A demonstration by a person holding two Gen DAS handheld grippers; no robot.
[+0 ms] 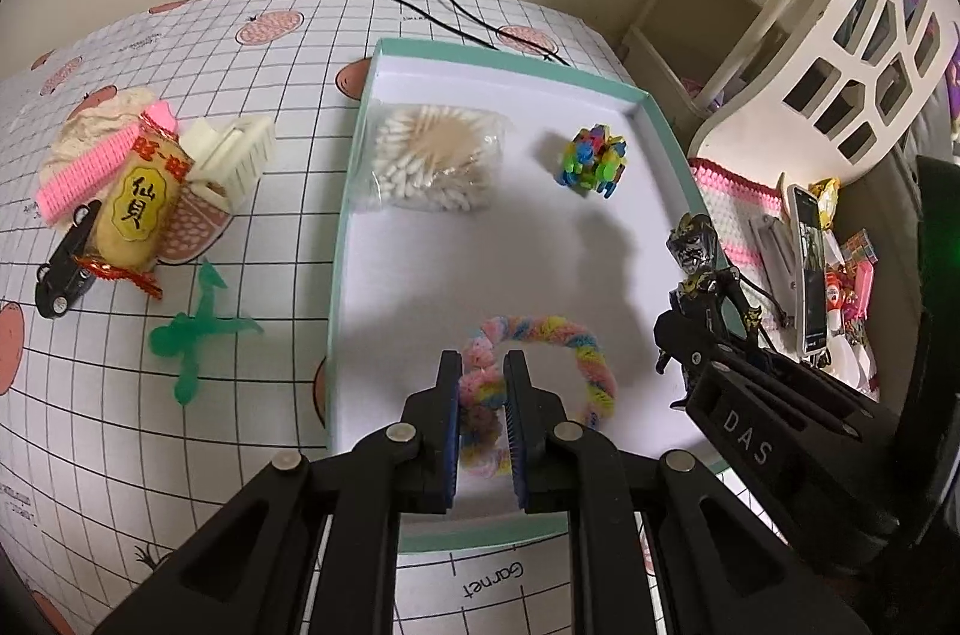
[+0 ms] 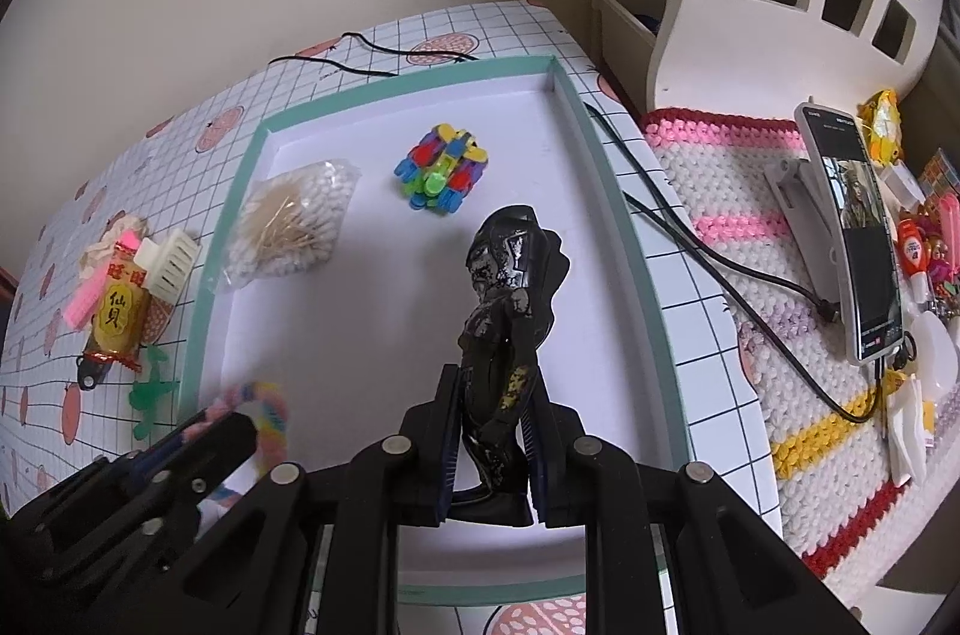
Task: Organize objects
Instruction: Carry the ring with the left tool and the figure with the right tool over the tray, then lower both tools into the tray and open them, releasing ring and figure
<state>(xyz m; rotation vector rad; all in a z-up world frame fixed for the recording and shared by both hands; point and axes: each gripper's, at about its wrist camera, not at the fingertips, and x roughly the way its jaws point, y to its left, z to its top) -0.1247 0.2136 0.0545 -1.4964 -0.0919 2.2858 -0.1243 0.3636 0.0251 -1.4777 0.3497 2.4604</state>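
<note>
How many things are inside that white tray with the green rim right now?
4, counting the held ones: the bag of cotton swabs at the far left, the colourful block toy at the far right, the pastel fuzzy ring in the left gripper, and the black figurine in the right gripper above the tray.

Figurine (image 2: 507, 287): glossy black plastic, worn. Loop (image 1: 543, 335): fuzzy pastel chenille. Tray (image 1: 456, 269): matt white card.
</note>
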